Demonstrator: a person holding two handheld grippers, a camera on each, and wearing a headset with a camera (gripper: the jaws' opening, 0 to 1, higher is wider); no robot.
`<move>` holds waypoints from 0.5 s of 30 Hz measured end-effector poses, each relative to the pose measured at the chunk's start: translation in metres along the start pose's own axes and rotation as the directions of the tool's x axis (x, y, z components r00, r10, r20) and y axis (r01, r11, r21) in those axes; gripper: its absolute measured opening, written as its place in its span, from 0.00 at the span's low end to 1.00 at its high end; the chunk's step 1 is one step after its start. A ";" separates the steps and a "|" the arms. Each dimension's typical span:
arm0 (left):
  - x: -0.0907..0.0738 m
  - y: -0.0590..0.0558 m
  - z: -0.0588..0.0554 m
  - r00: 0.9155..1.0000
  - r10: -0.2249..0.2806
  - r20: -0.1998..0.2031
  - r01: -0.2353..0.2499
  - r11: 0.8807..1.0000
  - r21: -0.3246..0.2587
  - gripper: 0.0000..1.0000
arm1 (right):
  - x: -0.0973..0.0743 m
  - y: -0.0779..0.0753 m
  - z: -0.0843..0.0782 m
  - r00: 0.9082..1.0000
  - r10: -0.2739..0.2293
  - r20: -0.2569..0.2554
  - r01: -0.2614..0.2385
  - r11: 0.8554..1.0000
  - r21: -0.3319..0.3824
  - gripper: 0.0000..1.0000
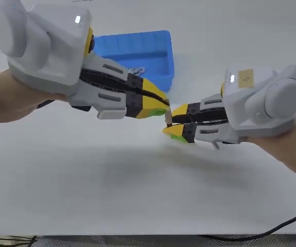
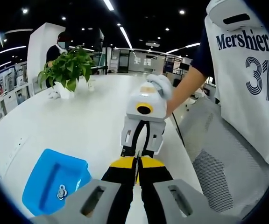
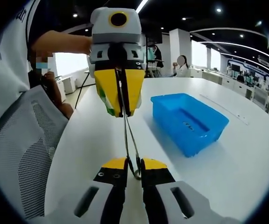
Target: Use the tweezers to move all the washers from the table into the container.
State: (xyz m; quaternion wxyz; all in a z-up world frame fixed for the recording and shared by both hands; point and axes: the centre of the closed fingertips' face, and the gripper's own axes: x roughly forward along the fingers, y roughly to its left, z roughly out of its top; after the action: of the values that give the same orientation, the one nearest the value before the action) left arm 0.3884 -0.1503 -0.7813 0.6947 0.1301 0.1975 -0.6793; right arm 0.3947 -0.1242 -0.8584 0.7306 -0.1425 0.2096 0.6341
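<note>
**Left gripper, closest to us, clamps the one pair of tweezers**

Left gripper [image 1: 162, 106] looms nearest in the head view. It reaches in from the left, and its yellow-tipped fingers [image 1: 155, 98] are closed hard together. We count two grippers. The right gripper [image 1: 172, 126] comes in from the opposite side, so the two sets of tips almost meet above the white desk [image 1: 137, 180].

We see one pair of tweezers [image 3: 126, 126]. It is thin bare metal, with two slim legs running side by side. In the right gripper view the tweezers stick out from between the left gripper's shut fingers and run straight to the right gripper. Their near end forms a small rounded loop in the slim gap between the right gripper's fingers [image 3: 155, 164]. That gap is narrow, and we cannot tell whether those fingers actually pinch the metal. We also cannot tell whether the loop is a washer or part of the tweezers.

We count one container [image 1: 161, 72], a bright blue rectangular plastic bin with an open top. It sits on the desk behind the grippers, well apart from the tips. On its floor lie the washers [image 1: 135, 70], small flat silver rings bunched in one overlapping cluster. We make out at least two, but they are too small for an exact count. In the left gripper view the same cluster rests near the bin's middle.
</note>
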 end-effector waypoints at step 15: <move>0.001 0.001 0.001 1.000 0.011 -0.003 -0.011 1.000 -0.006 0.06 | 0.000 0.002 0.002 1.000 0.004 0.007 -0.004 1.000 0.008 0.13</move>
State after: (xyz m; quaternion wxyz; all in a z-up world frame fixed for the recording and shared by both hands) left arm 0.3892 -0.1513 -0.7804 0.6986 0.1302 0.1998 -0.6745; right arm 0.3925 -0.1229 -0.8562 0.7305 -0.1370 0.2100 0.6352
